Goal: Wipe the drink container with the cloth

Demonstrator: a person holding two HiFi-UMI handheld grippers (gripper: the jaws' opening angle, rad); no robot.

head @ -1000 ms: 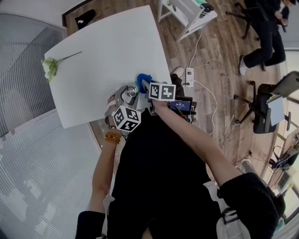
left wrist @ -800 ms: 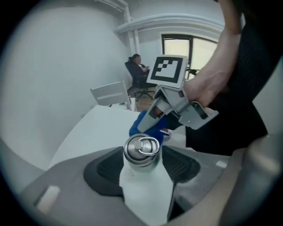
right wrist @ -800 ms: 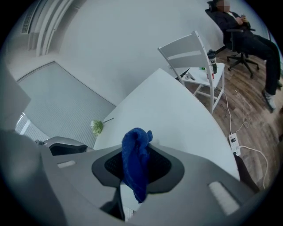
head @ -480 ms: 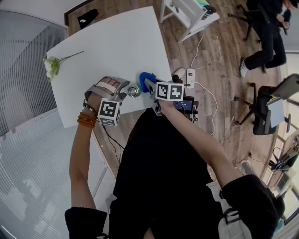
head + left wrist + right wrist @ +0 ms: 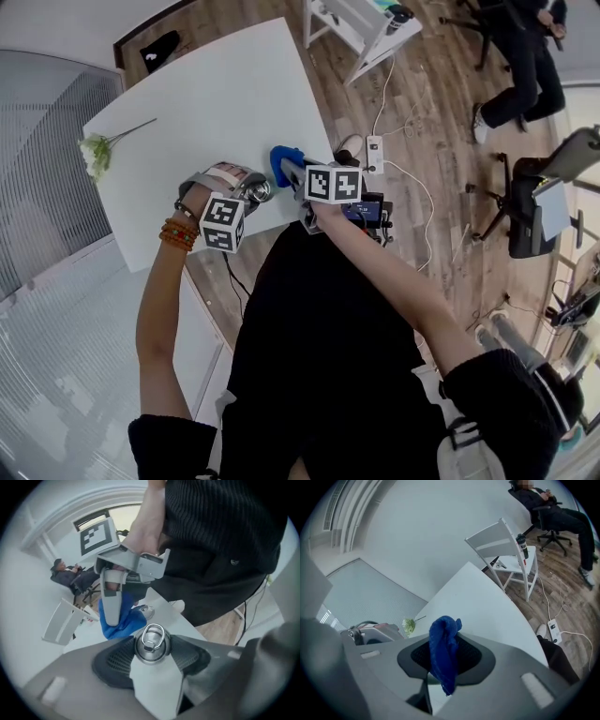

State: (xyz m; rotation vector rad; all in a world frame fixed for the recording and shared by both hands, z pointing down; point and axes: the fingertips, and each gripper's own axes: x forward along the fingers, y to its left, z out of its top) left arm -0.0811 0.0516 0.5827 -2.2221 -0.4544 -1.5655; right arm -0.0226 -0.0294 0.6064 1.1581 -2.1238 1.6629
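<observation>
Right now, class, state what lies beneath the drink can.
The white table lies beneath the drink can, which the jaws of the left gripper clamp. Its base is covered, so table contact cannot be seen.

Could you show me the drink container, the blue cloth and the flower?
drink container [image 5: 152, 644]: left gripper view, on its ringed metal top.
blue cloth [image 5: 443, 653]: right gripper view, on its bunched middle.
flower [image 5: 95, 155]: head view, on its pale bloom.

The head view looks steeply down from above the person onto the worktop [image 5: 216, 103]. The left gripper view sits close behind its fingers [image 5: 115, 660] and faces along the near edge toward the person's torso [image 5: 220, 536] — catching the right gripper [image 5: 112, 618]. The right gripper view looks out across the worktop toward what seems its far corner; all three share the near edge.
</observation>
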